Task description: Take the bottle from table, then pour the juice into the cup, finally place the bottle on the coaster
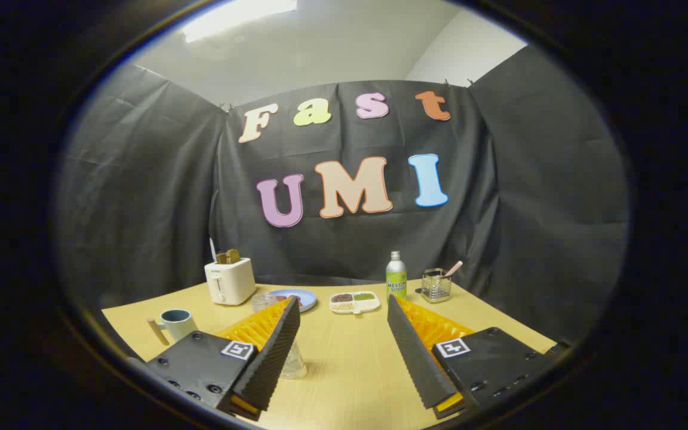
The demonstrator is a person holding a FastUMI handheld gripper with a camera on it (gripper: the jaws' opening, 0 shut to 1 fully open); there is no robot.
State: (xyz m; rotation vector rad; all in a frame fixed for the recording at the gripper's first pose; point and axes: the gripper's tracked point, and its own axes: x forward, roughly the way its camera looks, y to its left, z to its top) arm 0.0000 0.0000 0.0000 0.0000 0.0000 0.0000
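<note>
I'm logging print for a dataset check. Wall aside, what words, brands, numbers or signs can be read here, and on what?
Bottle: the label bears two short lines of print, too small to quote safely.
Toaster: tiny front mark, unreadable.
Gripper: square coded tags, no words; its fingers are open, on nothing.

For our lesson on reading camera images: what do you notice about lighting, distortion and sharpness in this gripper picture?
Gripper view: a ceiling light glares, blown out; fisheye bends the table edge and the booth wall; the open gripper looms large, fingers sharp; the bottle beyond them is small but legible; a clear cup beside the left finger is faint against the table.
</note>
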